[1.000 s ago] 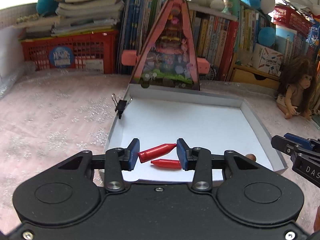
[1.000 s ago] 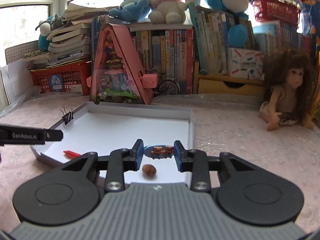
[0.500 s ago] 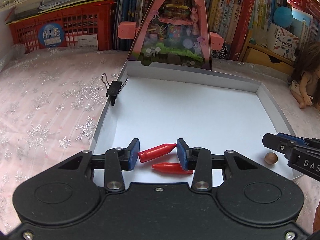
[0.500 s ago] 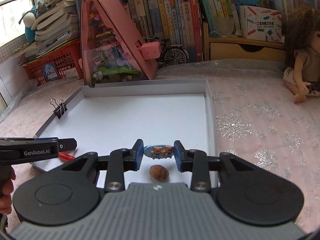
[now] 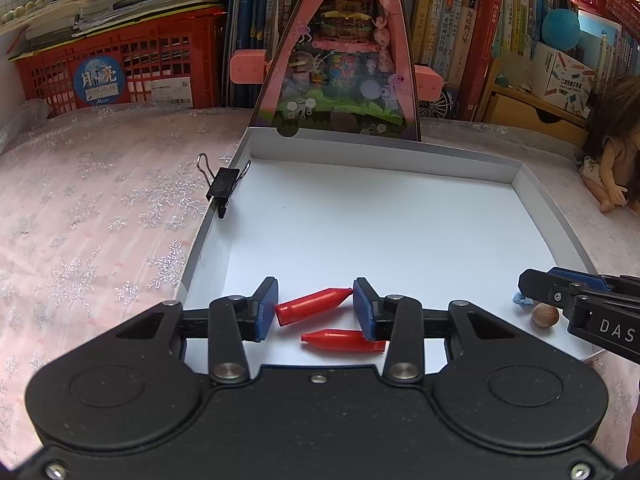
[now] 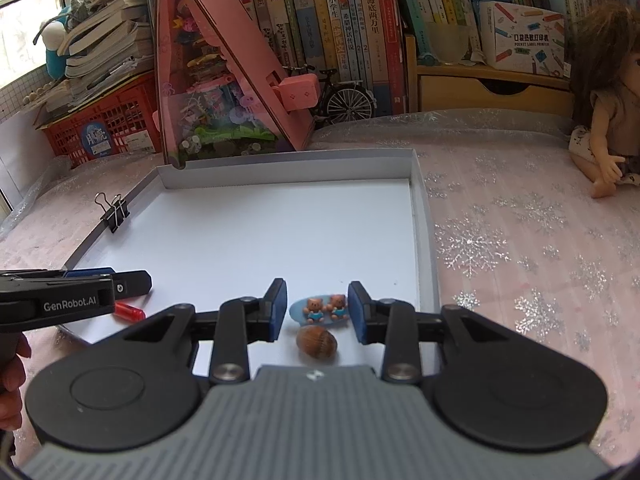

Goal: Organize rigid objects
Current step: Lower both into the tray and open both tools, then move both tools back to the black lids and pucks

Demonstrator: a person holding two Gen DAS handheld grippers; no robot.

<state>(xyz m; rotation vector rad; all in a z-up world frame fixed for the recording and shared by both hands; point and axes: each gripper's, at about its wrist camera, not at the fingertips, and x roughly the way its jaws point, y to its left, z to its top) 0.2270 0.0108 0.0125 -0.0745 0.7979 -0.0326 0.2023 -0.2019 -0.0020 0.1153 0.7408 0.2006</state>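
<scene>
**Both grippers low over the near edge of the tray, each with a small piece between its fingers**

A shallow white tray (image 5: pixel 400 216) lies on a tabletop (image 5: pixel 100 216) covered in pink snowflake cloth, with a pink triangular toy house (image 5: pixel 340 60) at its far rim and a black binder clip (image 5: pixel 224 190) on its left wall.

The left gripper (image 5: pixel 314 308) is over the tray's near left corner. Its fingers are set around a red bullet-shaped piece (image 5: pixel 314 305), whose long axis runs almost straight across from pad to pad, tip toward the right finger; both ends meet the pads, so it looks pinched end to end. A second red piece (image 5: pixel 344 340) lies flat on the tray just below it.

The right gripper (image 6: pixel 318 310) is at the near right corner. Its fingers are spreading, and the blue oval bear charm (image 6: pixel 322 309) sits between them with a gap visible on either side, long axis crosswise, apparently resting on the tray. A brown nut (image 6: pixel 317 343) lies just beside the charm, nearer the camera.

The charm seems to be released already, so the red piece's crosswise lie probably matters most: letting go should drop it beside its twin.
</scene>
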